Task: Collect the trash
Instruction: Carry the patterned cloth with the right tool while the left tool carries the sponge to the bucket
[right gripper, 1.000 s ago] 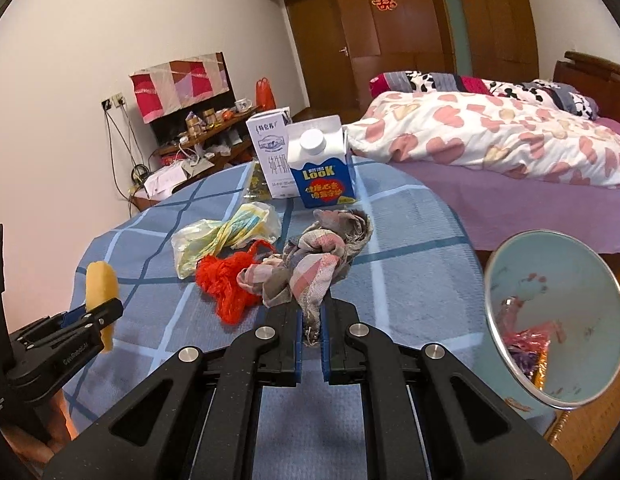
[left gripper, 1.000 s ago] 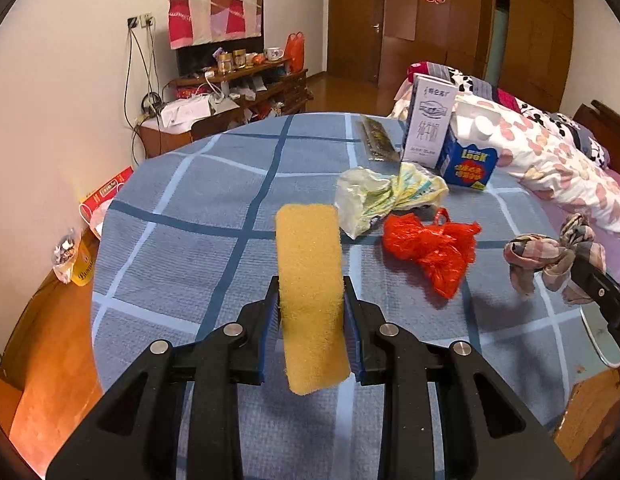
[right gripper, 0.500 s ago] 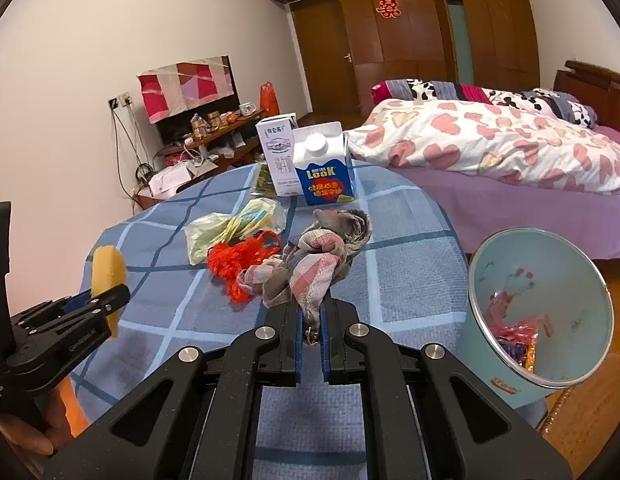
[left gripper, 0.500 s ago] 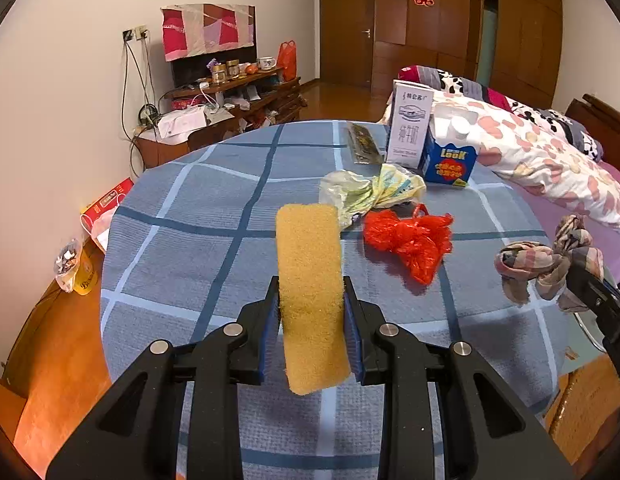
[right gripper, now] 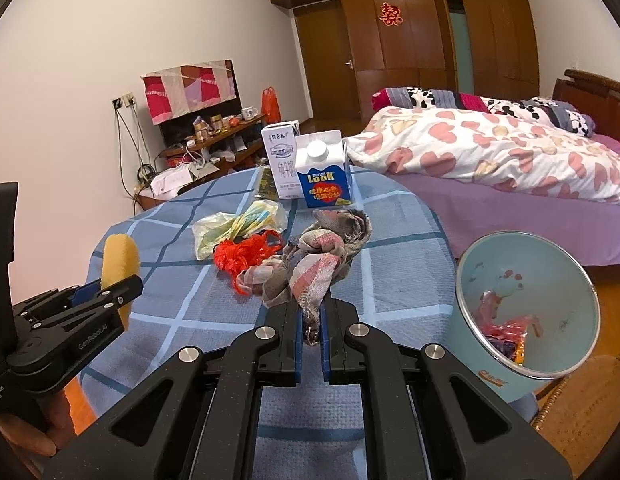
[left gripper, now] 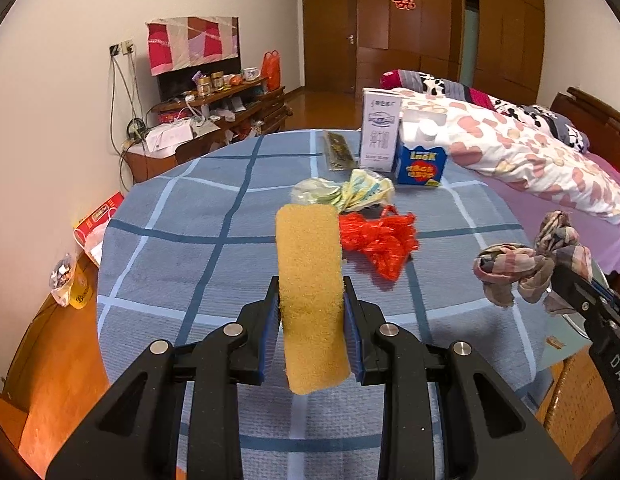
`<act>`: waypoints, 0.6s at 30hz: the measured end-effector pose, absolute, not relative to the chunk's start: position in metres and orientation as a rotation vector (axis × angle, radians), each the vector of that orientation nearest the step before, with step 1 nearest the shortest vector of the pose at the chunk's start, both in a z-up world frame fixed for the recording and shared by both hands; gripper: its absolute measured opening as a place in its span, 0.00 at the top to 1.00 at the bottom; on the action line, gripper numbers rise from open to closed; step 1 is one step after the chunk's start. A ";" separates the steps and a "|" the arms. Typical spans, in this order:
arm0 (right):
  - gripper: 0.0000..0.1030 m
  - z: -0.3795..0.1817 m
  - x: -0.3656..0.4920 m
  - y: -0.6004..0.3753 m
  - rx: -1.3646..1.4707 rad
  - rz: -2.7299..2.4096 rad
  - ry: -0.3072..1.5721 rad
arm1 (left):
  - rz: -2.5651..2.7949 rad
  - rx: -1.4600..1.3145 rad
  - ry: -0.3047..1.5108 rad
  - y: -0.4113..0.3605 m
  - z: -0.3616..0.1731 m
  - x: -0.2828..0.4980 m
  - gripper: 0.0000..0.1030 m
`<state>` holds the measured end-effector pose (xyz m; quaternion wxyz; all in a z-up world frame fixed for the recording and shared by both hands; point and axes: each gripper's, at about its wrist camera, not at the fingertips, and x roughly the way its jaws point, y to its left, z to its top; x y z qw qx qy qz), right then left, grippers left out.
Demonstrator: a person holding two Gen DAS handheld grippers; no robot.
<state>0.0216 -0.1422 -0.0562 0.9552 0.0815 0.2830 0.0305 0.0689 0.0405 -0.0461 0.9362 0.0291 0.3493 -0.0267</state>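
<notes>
My left gripper (left gripper: 311, 304) is shut on a yellow sponge (left gripper: 310, 280), held upright above the blue checked table (left gripper: 181, 240); the sponge also shows in the right wrist view (right gripper: 119, 256). My right gripper (right gripper: 310, 320) is shut on a crumpled plaid cloth (right gripper: 322, 260), seen from the left wrist too (left gripper: 530, 268). A red plastic bag (left gripper: 380, 240) and a pale yellow plastic bag (left gripper: 350, 192) lie mid-table. A light blue trash bin (right gripper: 526, 304) with wrappers inside stands right of the table.
A white carton (left gripper: 380, 136) and a blue "Look" carton (left gripper: 422, 156) stand at the table's far side beside a dark flat packet (left gripper: 338, 152). A bed (right gripper: 510, 160) lies to the right. A cluttered TV shelf (left gripper: 213, 112) stands along the left wall.
Both grippers have pulled back and risen from the table, each still holding its item. The bin has come more fully into the right wrist view.
</notes>
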 end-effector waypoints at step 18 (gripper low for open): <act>0.93 -0.057 -0.007 -0.195 0.218 -0.055 0.556 | -0.173 0.150 0.686 -0.024 -0.040 0.052 0.72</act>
